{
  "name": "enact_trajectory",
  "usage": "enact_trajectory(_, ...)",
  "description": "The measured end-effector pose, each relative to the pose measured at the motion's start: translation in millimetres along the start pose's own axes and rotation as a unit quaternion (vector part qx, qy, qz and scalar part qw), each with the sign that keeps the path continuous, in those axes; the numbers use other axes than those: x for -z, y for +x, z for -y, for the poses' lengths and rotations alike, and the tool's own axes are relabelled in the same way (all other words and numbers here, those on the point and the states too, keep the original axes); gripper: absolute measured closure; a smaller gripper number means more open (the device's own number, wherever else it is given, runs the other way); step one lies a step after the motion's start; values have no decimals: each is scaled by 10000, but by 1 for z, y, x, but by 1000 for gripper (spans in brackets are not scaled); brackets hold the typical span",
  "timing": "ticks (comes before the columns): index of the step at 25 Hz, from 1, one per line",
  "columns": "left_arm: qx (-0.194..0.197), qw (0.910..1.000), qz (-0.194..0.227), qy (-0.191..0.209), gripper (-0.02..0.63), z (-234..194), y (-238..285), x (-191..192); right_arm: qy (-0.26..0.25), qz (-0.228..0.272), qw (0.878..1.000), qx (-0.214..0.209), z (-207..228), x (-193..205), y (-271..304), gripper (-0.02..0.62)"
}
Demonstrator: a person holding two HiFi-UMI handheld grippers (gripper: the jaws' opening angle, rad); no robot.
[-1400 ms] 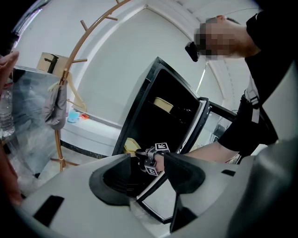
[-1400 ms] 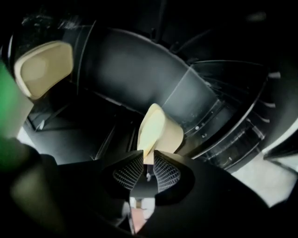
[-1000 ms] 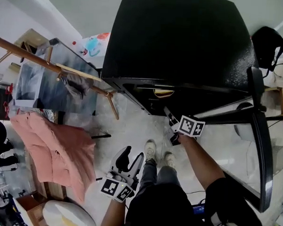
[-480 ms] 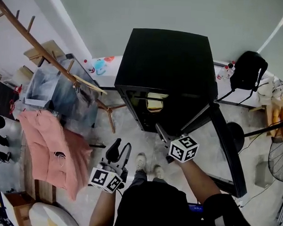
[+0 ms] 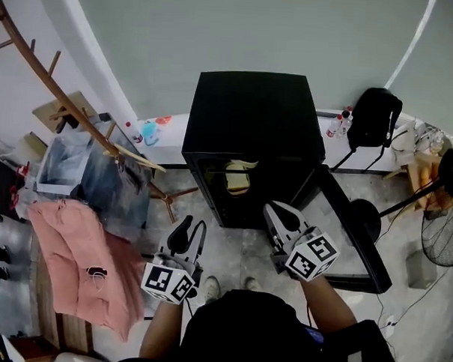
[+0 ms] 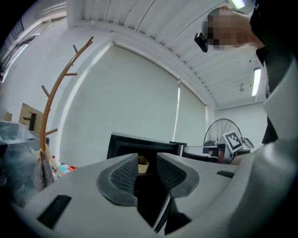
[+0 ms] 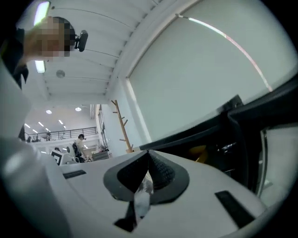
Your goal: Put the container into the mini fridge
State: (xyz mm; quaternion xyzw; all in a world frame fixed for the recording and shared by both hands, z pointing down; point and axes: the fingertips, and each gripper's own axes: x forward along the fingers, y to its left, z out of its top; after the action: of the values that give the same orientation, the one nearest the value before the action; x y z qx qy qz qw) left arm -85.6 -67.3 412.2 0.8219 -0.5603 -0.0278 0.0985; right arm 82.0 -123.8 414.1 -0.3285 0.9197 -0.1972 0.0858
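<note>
The black mini fridge stands on the floor with its door swung open to the right. A tan container sits on a shelf inside it, and shows too in the left gripper view as the container and in the right gripper view as a yellowish container. My left gripper hangs in front of the fridge, left of the opening; its jaws are closing with nothing between them. My right gripper is just outside the opening, shut and empty.
A wooden coat rack leans at the left, with a pink garment below it. A black bag rests on a low white shelf behind the fridge. A floor fan stands at the right.
The view has pulled back, so the fridge looks smaller and farther. My right gripper has come out of the fridge opening toward me. The left jaws have narrowed.
</note>
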Motion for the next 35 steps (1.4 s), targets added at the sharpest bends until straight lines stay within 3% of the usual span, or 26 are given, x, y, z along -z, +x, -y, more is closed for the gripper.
enact_trajectory(3, 84, 9998, -24, 197, 511, -16, -9, -7, -367, 320, 9984, 295, -6, -12, -17, 563)
enact_trajectory(7, 50, 9995, 140, 282, 548, -43, -26, -25, -336, 654, 9954, 619, -8, -20, -26, 563)
enact_trajectory(14, 256, 9982, 217, 489, 574, -61, -29, -29, -578, 738, 9877, 1252, -13, -6, -30, 565)
enact_trajectory(24, 398, 9980, 486, 25, 574, -51, -12, -24, -537, 1023, 9835, 1395, -15, -20, -34, 565)
enact_trajectory(35, 219, 9985, 486, 93, 578, -61, -24, -26, -772, 707, 9887, 1069, -12, -14, -18, 566)
